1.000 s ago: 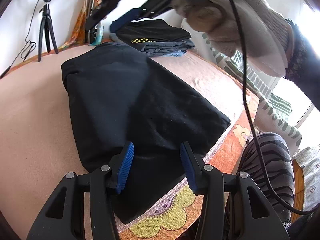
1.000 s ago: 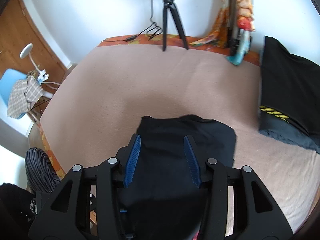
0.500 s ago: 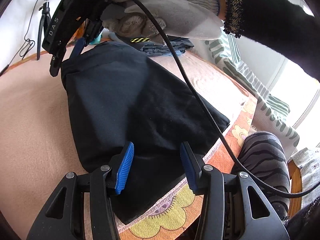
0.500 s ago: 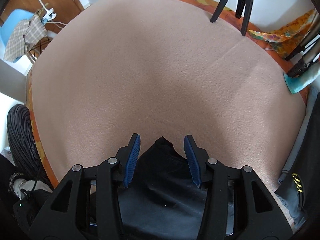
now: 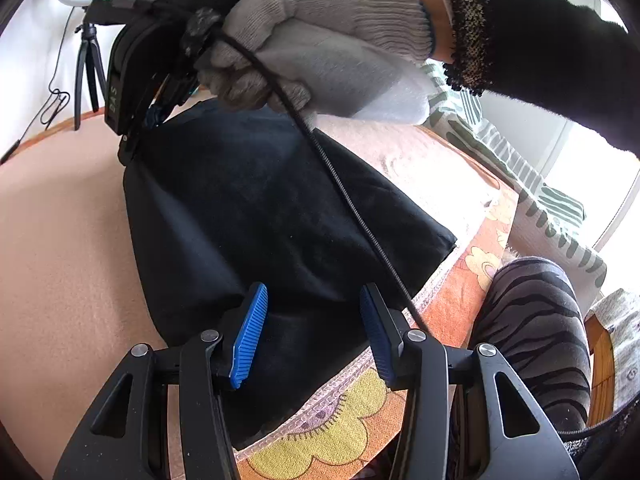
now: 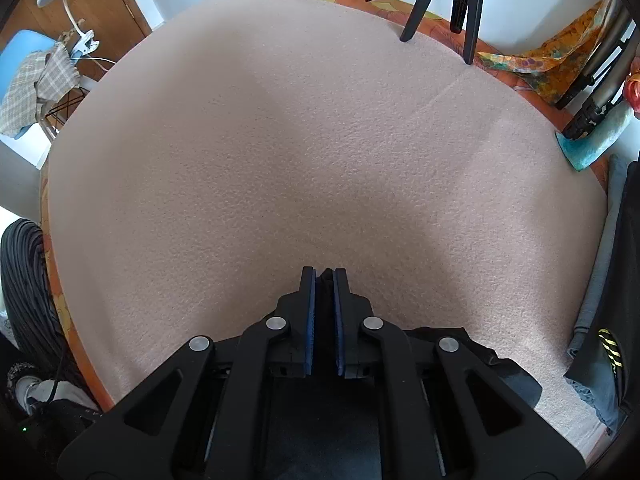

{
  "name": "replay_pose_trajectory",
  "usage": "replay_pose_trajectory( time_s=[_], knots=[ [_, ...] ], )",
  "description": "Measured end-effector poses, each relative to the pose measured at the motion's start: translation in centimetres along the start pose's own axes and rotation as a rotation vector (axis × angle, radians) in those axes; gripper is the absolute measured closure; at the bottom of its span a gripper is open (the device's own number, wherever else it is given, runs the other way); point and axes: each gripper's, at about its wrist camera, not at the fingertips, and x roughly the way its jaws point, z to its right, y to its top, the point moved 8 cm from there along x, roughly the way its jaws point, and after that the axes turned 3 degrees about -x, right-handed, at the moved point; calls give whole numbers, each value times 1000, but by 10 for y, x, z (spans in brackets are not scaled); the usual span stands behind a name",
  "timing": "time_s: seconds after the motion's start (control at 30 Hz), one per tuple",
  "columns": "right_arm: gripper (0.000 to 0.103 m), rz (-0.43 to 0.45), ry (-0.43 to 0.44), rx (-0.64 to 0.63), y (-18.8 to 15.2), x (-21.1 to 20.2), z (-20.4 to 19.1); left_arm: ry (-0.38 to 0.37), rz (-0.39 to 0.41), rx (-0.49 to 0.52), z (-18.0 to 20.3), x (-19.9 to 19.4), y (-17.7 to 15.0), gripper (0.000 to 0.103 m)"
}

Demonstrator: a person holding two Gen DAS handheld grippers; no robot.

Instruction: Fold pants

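Black pants (image 5: 280, 208) lie folded on the pink blanket (image 5: 60, 240), reaching from the bed's near edge toward the far side. My left gripper (image 5: 313, 332) hangs open just above their near end, its blue pads apart with nothing pinched. A gloved hand (image 5: 320, 40) holds my right gripper (image 5: 150, 118) steeply down at the pants' far left corner. In the right wrist view the right gripper (image 6: 325, 280) is shut, a sliver of black cloth caught between its pads. More of the pants (image 6: 492, 360) shows behind its fingers.
A stack of folded dark clothes (image 6: 608, 340) lies at the blanket's right side. Tripod legs (image 6: 460, 8) stand at the far edge. The orange flowered sheet (image 5: 472, 280) borders the near edge, beside a person's striped leg (image 5: 532, 320). A blue chair (image 6: 24, 60) stands off the bed.
The right gripper came down to the pants' far left corner and shut on the cloth there. The left gripper stayed open in the same place.
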Motion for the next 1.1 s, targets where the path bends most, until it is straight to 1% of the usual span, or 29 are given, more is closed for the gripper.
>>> replay_pose_trajectory(
  time_s=[0.07, 0.13, 0.17, 0.2, 0.23, 0.27, 0.33, 0.4, 0.47, 0.5, 0.6, 0.67, 0.73, 0.8, 0.9, 0.93, 1.03, 1.07, 1.1],
  knots=[
    [97, 13, -4, 44, 2, 5, 8, -12, -9, 1, 3, -2, -1, 58],
    [96, 33, -53, 111, 4, 4, 24, -8, -24, 26, 7, -5, -1, 58],
    [95, 49, -45, 156, 4, 0, 30, -11, -29, 25, 8, -8, -1, 58],
    [94, 84, -26, 213, 2, -10, 37, -21, -26, 11, 7, -12, 0, 58],
    [90, 127, -3, 257, -1, -24, 41, -34, -20, -9, 7, -16, 1, 58],
    [89, 167, 8, 286, -6, -37, 43, -47, -17, -27, 6, -21, 1, 58],
    [87, 221, 22, 308, -21, -62, 41, -66, -12, -47, 5, -29, 4, 58],
    [87, 249, 36, 327, -43, -81, 34, -73, 11, -54, 4, -40, 8, 58],
    [87, 264, 76, 338, -68, -94, 21, -73, 28, -59, -2, -50, 12, 57],
    [87, 268, 81, 341, -80, -98, 15, -68, 33, -62, -6, -53, 13, 55],
    [87, 269, 105, 363, -116, -103, 2, -50, 41, -71, -17, -60, 17, 55],
    [87, 256, 117, 372, -138, -101, -8, -16, 46, -76, -26, -60, 20, 55],
    [87, 235, 130, 371, -155, -95, -17, 16, 42, -108, -40, -57, 23, 55],
    [87, 211, 123, 363, -168, -87, -25, 26, 35, -147, -55, -54, 24, 55],
    [87, 170, 62, 332, -183, -76, -29, 56, 25, -173, -71, -47, 24, 55],
    [87, 166, 58, 333, -187, -74, -29, 56, 19, -184, -74, -44, 24, 55],
    [87, 176, 78, 366, -193, -73, -21, 53, -4, -206, -81, -34, 21, 55],
    [91, 180, 90, 376, -195, -71, -19, 62, -13, -199, -83, -29, 20, 55],
    [91, 185, 99, 386, -196, -70, -16, 75, -24, -198, -84, -25, 18, 55]
  ],
)
